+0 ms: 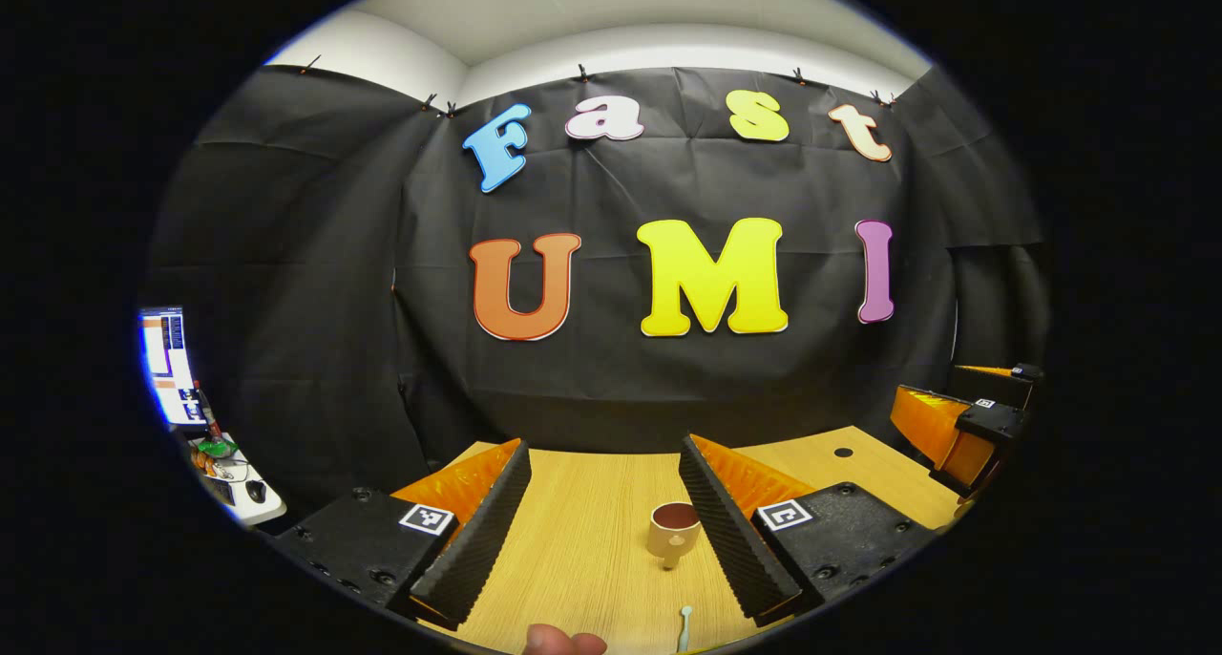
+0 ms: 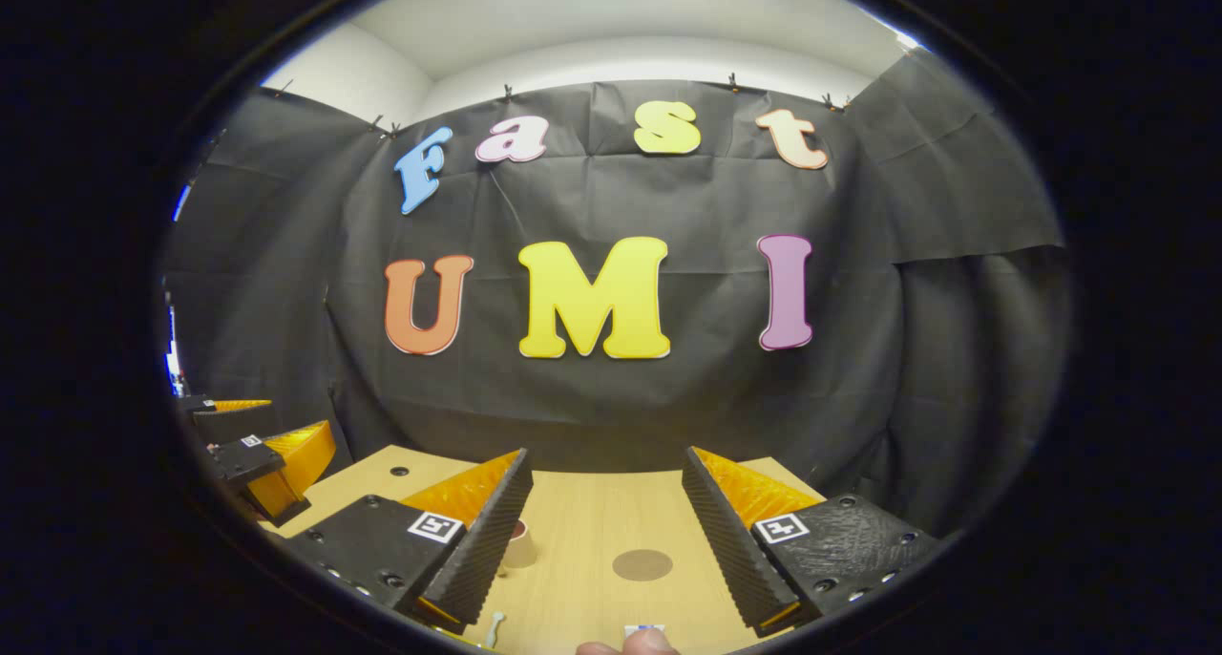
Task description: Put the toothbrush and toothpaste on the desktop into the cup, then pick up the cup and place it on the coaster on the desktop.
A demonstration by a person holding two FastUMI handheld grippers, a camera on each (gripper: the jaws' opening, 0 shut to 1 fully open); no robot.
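Between the right tongs [image 2: 603, 540] lies the coaster [image 2: 642, 564].

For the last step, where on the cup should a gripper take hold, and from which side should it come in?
The cup stands upright on the desktop, mouth up, between the open fingers of the left gripper. Probably best to come in level from the near side and close across its round wall below the rim; that keeps the mouth free for the toothbrush.
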